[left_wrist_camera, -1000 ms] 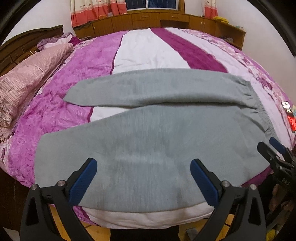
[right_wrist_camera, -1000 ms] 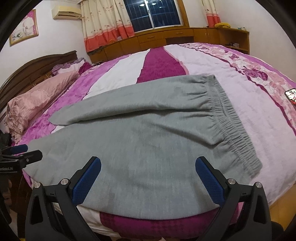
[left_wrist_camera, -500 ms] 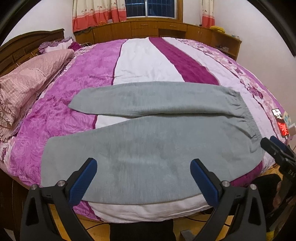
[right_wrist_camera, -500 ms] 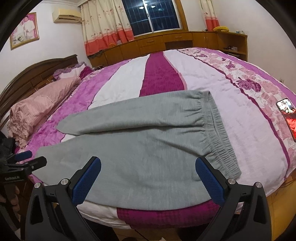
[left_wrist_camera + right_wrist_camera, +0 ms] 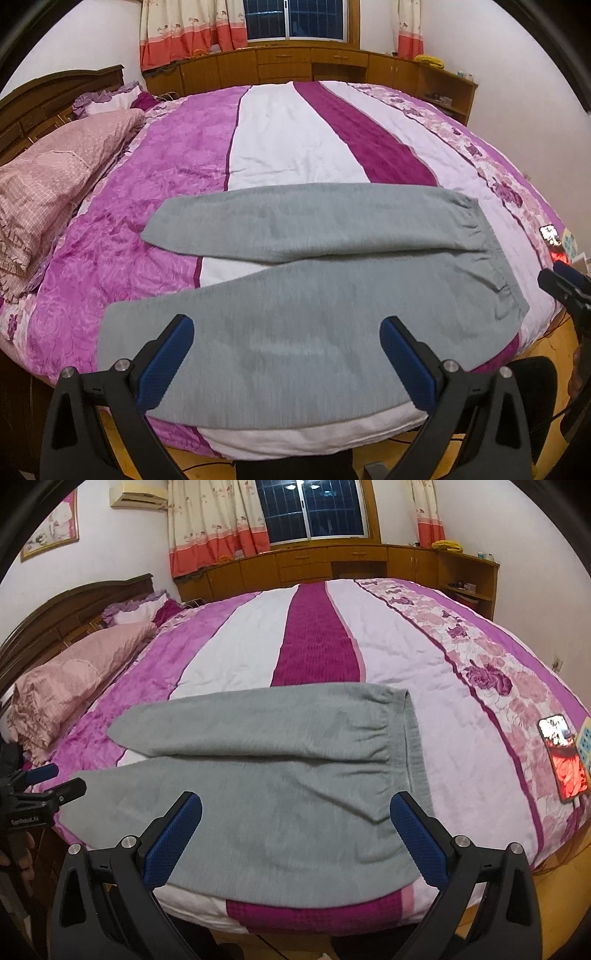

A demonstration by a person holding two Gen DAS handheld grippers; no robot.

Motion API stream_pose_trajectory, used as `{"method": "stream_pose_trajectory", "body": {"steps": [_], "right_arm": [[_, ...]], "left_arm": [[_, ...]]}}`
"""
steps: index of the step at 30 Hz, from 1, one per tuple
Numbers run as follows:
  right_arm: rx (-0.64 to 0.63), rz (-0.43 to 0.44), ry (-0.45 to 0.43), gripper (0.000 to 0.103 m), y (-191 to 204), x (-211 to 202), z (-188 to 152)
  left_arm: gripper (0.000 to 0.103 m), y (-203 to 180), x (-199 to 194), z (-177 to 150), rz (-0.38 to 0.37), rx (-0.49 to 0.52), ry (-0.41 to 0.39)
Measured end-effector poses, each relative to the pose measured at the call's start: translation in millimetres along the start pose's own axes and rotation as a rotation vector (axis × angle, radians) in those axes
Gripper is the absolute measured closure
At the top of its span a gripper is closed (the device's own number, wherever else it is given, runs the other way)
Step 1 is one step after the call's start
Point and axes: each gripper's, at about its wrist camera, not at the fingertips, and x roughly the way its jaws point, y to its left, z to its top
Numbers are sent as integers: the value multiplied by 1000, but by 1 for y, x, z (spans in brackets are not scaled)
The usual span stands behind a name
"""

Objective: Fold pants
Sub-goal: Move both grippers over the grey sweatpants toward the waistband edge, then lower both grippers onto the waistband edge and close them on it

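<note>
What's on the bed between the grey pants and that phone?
Only bare bedspread lies between the grey pants and the phone, clearest in the right wrist view.

Both wrist cameras are looking in from the near edge of the bed (image 5: 122, 221), facing across it toward the window (image 5: 314, 509) at top centre. Each is sitting close behind its own blue pads (image 5: 166, 362), low in frame. Both are sharing the grey pants (image 5: 258, 775), the left view from further left.
</note>
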Motion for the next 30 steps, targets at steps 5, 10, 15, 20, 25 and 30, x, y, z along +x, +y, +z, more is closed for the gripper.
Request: {"method": "stream_pose_trajectory", "body": {"steps": [5,10,15,20,25,30], "right_arm": [[4,-1,-9,4,-6,-2,22],[-24,-28,-9,4,-9,-2,41],[-88,-41,22,4,-10,-1,61],[-122,-36,69,4,-12,7,82],[-157,-71,78,4,-12,17,102],[-145,-63,103,4,-20,33,125]], "left_arm": [[1,-1,0,20,-18,43,-5],[1,-2,6,43,-37,56,16],[1,2,14,66,-69,42,63],[1,3,20,92,-73,65,100],[1,8,29,118,-33,83,106],[1,18,45,142,-13,63,125]]}}
